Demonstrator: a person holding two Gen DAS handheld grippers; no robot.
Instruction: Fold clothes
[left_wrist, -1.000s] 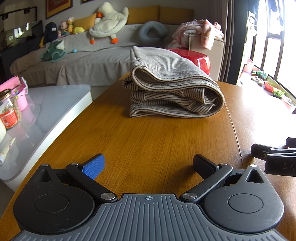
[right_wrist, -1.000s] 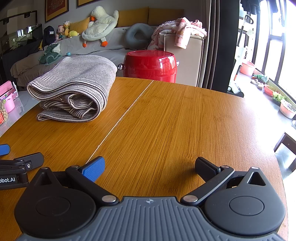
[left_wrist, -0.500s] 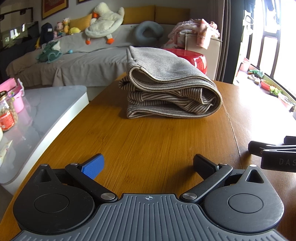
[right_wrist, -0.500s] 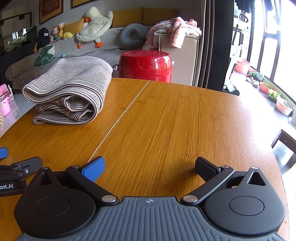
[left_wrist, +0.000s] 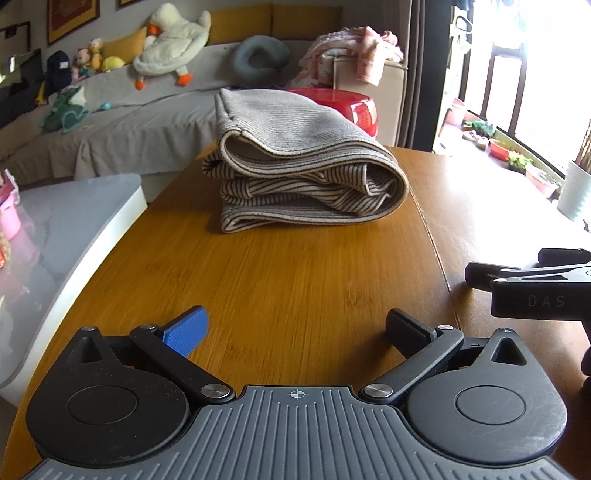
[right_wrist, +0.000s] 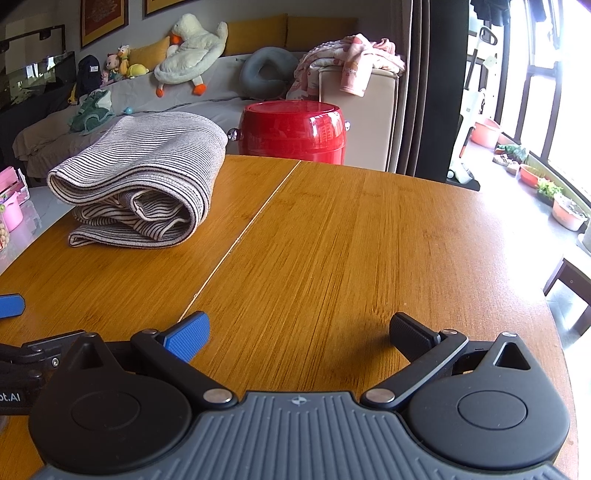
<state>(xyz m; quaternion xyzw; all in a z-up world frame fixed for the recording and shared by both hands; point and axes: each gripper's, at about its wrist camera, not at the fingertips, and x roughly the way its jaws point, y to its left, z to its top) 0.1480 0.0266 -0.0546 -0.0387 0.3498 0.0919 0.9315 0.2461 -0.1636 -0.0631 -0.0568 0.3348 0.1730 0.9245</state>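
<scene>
Folding looks finished: the striped garment (left_wrist: 303, 173) is seen as a stacked bundle on the counter (left_wrist: 295, 280), just in front of the red stool (right_wrist: 293, 131). Both jaws of the left hand-held gripper (left_wrist: 295, 328) and right hand-held gripper (right_wrist: 299, 332) are spread wide, nothing held, well short of the garment. Only a tidy-up or withdrawal is judged needed. The counter's seam and bare half beside the garment are shown fully only in the right view.
</scene>
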